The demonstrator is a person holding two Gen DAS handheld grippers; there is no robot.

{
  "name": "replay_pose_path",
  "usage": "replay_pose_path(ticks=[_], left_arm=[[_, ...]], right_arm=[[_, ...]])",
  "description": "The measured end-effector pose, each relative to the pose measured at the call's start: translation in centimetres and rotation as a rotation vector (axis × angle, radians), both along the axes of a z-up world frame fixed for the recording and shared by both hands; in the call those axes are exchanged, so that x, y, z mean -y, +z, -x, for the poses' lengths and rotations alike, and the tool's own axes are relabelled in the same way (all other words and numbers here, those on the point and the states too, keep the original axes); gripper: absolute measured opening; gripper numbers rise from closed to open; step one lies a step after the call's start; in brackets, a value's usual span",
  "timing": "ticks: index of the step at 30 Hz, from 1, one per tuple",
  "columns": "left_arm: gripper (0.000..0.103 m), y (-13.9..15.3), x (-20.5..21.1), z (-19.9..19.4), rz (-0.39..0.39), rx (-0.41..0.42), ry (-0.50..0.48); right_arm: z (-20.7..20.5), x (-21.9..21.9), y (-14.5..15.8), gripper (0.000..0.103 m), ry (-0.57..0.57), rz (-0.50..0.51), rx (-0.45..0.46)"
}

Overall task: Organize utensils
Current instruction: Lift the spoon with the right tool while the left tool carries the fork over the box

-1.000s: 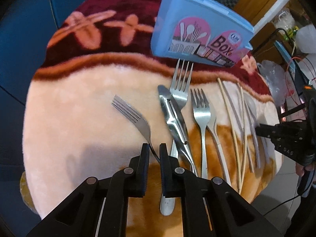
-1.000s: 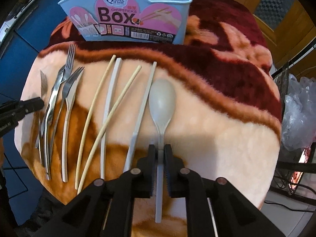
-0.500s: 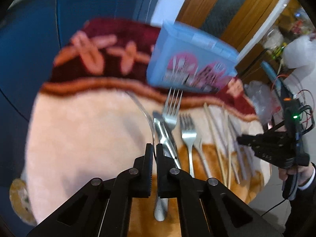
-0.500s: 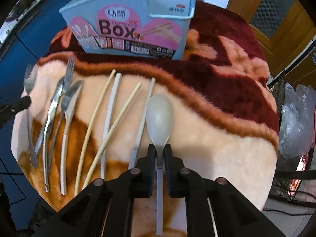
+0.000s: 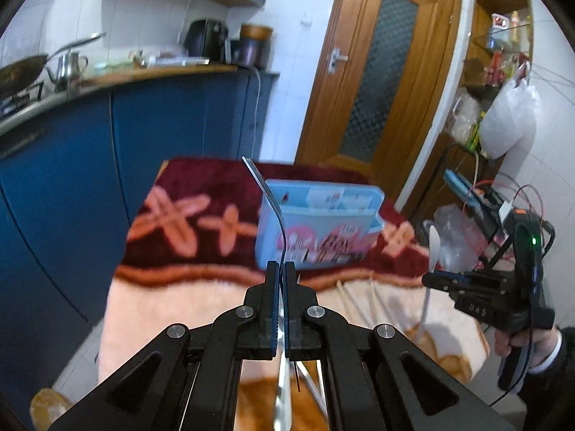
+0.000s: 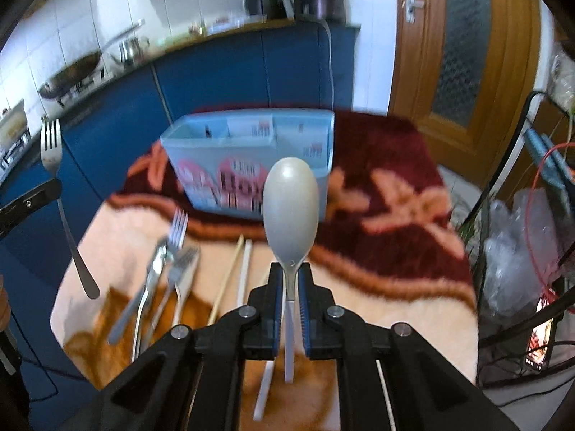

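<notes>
Both my wrist cameras raised above the blanket-covered table (image 5: 151,298), angled downward along the fingers, facing the blue utensil box (image 5: 316,230) at frame centre, shared, kitchen counter (image 6: 215,36) behind

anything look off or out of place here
Nothing stands out. The left gripper holds a fork, the right gripper a spoon; the blue box stands upright on the blanket.

There are three forks (image 6: 50,143): one is lifted, two (image 6: 178,222) lie near the left edge of the blanket (image 6: 395,287). I count one knife (image 6: 151,280), one spoon (image 6: 290,201), one blue box (image 6: 248,158), and four chopsticks (image 6: 245,273), partly hidden.
</notes>
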State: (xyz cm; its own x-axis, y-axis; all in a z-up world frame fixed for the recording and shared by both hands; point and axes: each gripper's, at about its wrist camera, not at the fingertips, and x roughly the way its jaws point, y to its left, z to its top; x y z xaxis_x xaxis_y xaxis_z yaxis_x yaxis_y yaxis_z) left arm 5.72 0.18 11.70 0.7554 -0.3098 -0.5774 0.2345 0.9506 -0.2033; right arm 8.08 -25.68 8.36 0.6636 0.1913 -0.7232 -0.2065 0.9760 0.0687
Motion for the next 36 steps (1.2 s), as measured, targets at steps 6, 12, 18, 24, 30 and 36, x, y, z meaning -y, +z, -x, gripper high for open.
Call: replay_pose_path(ticks=[6,12,18,24,30,36], left_arm=[[0.001,2.9,0.7,-1.4,0.023,0.079,0.013],[0.001,4.3,1.5,-4.0,0.001,0.152,0.067],[0.001,5.1,1.9,-6.9,0.012,0.209,0.101],[0.001,5.9,2.5,-9.3,0.022,0.245,0.107],[0.001,5.2,3.3,-11.8,0.019,0.248,0.112],[0.001,2.4,3.9,-13.8,0.015,0.199,0.107]], right_arm=[[-0.2,0.3,2.1,0.01,-0.015,-0.062,0.112],[-0.6,0.5,4.5,0.009,-0.025,-0.071,0.205],[-1.5,0.8,6.6,0.009,-0.02,-0.058,0.275],[-3.6,0.9,7.5,0.009,-0.019,-0.038,0.334],[-6.1,0.9,6.8,0.009,-0.013,-0.058,0.319],[-8.5,0.8,4.8,0.009,-0.007,-0.058,0.272]])
